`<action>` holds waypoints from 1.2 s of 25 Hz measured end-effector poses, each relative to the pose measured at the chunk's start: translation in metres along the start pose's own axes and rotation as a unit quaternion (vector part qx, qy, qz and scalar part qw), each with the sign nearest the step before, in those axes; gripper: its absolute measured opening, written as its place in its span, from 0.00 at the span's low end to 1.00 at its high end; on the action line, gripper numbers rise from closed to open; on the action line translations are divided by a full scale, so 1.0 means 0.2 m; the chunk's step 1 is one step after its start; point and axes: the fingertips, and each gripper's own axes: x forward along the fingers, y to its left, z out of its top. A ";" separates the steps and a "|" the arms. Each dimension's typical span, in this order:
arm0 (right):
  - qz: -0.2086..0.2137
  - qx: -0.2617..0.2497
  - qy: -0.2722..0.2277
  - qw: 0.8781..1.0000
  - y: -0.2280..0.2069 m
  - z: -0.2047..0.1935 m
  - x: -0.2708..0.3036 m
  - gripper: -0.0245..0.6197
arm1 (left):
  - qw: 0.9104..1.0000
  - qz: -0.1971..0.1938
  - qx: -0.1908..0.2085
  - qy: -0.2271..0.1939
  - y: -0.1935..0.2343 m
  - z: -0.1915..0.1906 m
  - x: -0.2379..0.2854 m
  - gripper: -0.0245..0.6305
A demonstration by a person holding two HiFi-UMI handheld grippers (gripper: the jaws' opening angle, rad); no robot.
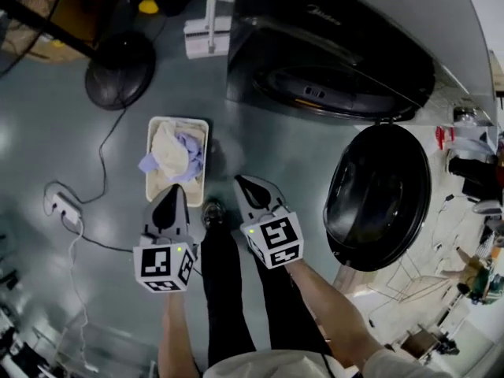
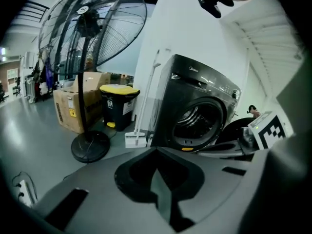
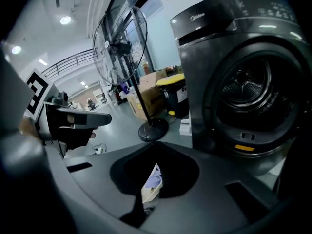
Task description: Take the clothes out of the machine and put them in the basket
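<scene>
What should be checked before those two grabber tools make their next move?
1. Machine door swung fully open: ok.
2. Drum emptied: no clothes show in it, but its lowest part is hidden: cannot tell.
3. Clothes lying inside the basket, nothing over the rim: ok.
4. Left gripper free: jaws together, nothing between them: ok.
5. Right gripper free: jaws together, no cloth caught: ok.
6. Cable on the floor away from the feet, left of the basket: ok.
</scene>
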 end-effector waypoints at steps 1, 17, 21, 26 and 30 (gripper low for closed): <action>-0.012 0.009 -0.008 1.000 -0.05 0.03 -0.07 0.08 | 1.000 -0.006 0.009 0.000 -0.05 0.05 0.00 0.07; -0.183 0.063 -0.129 0.973 -0.63 0.63 -1.31 0.08 | 0.991 -0.089 0.092 -0.037 -0.84 0.88 -0.19 0.07; -0.197 0.035 -0.162 0.966 -0.62 0.88 -1.55 0.07 | 0.987 -0.101 0.102 -0.070 -0.97 1.16 -0.30 0.07; -0.211 -0.004 -0.195 0.958 -0.62 1.20 -1.87 0.08 | 0.981 -0.107 0.126 -0.101 -1.11 1.44 -0.46 0.07; -0.223 -0.014 -0.212 0.951 -0.60 1.36 -2.09 0.07 | 0.976 -0.120 0.138 -0.116 -1.23 1.57 -0.60 0.07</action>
